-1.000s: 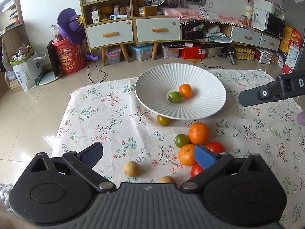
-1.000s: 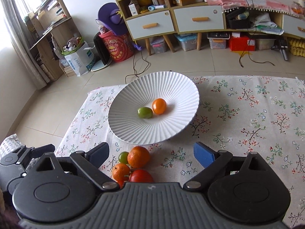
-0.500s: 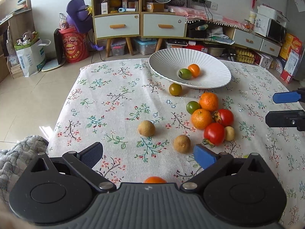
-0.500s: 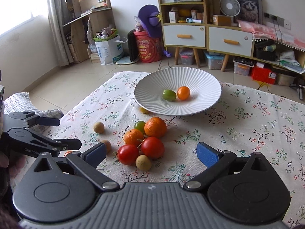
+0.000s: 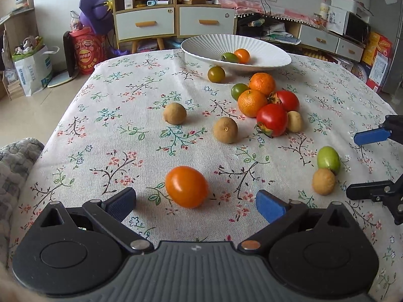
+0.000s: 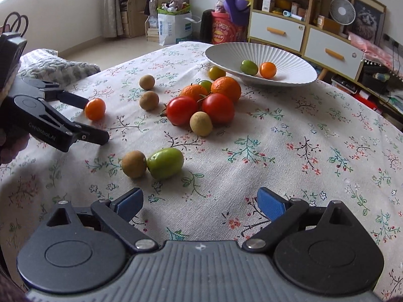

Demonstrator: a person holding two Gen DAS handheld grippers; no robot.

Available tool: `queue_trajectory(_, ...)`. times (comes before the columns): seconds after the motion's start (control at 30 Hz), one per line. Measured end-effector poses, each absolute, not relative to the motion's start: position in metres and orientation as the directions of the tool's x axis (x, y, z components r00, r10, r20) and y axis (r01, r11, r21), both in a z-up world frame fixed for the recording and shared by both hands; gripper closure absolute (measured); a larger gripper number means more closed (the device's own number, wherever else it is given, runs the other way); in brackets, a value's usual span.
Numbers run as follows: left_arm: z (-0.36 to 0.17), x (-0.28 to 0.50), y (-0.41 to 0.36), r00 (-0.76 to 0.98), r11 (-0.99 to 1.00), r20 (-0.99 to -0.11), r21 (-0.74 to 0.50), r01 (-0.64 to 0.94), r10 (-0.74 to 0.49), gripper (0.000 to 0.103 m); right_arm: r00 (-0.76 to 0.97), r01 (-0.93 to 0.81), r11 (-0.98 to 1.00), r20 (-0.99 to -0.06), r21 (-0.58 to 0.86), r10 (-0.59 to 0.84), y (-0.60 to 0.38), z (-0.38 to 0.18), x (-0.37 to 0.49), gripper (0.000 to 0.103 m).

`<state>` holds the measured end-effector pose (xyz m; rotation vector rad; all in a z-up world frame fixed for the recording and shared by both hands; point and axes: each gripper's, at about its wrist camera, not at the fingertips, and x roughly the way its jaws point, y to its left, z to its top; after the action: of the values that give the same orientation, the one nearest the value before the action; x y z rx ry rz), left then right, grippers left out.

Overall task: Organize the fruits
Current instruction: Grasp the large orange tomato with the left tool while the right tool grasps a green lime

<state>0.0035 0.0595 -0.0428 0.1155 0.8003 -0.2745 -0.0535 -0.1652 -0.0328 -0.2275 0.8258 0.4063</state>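
My left gripper [image 5: 196, 205] is open and low over the cloth, with an orange cherry tomato [image 5: 186, 186] just ahead between its fingers, untouched. It shows from the side in the right wrist view [image 6: 97, 120], by the same tomato [image 6: 95, 108]. My right gripper [image 6: 200, 205] is open and empty, a little behind a green fruit [image 6: 165, 162] and a brown longan [image 6: 134, 164]. The white ribbed plate [image 5: 267, 55] at the far side holds a green fruit [image 5: 229, 57] and an orange one [image 5: 242, 55].
A cluster of two oranges [image 5: 252, 102], two red tomatoes [image 5: 272, 119] and small green fruits lies before the plate. Two longans [image 5: 225, 129] lie loose mid-table. The flowered cloth's edge [image 5: 63, 115] drops off at left. Cabinets and clutter stand behind.
Both grippers have pulled back from the plate and dropped low toward the table's near side. The orange tomato now lies between my left fingers; the green fruit and longan are before my right.
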Motion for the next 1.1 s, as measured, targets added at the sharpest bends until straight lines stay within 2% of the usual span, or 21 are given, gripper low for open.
queue_trajectory(0.33,-0.042,0.0,0.059,0.66,0.965,-0.729,-0.003,0.261,-0.181,0.008,0.61,-0.419,0.907,-0.751,-0.033,0.254,-0.157,-0.035,-0.05,0.011)
queue_trajectory(0.43,-0.041,-0.001,0.058,0.662,0.964,-0.726,-0.004,0.268,-0.187,0.011,0.615,-0.436,0.899,-0.745,-0.049,0.258,-0.153,-0.033,-0.05,0.017)
queue_trajectory(0.53,-0.038,0.002,0.056,0.661,0.963,-0.727,-0.004,0.269,-0.188,0.021,0.61,-0.439,0.898,-0.746,-0.036,0.269,-0.153,-0.033,-0.05,0.019)
queue_trajectory(0.57,-0.037,0.002,0.056,0.66,0.963,-0.727,-0.004,0.269,-0.188,0.026,0.605,-0.439,0.898,-0.749,-0.03,0.271,-0.152,-0.033,-0.047,0.021)
queue_trajectory(0.87,-0.033,0.003,0.054,0.655,0.963,-0.73,-0.01,0.27,-0.192,0.048,0.588,-0.472,0.882,-0.752,-0.019,0.298,-0.145,-0.026,-0.05,0.051)
queue_trajectory(1.1,-0.031,0.003,0.053,0.654,0.966,-0.734,-0.011,0.257,-0.182,0.063,0.573,-0.469,0.883,-0.761,-0.001,0.304,-0.14,-0.023,-0.045,0.067)
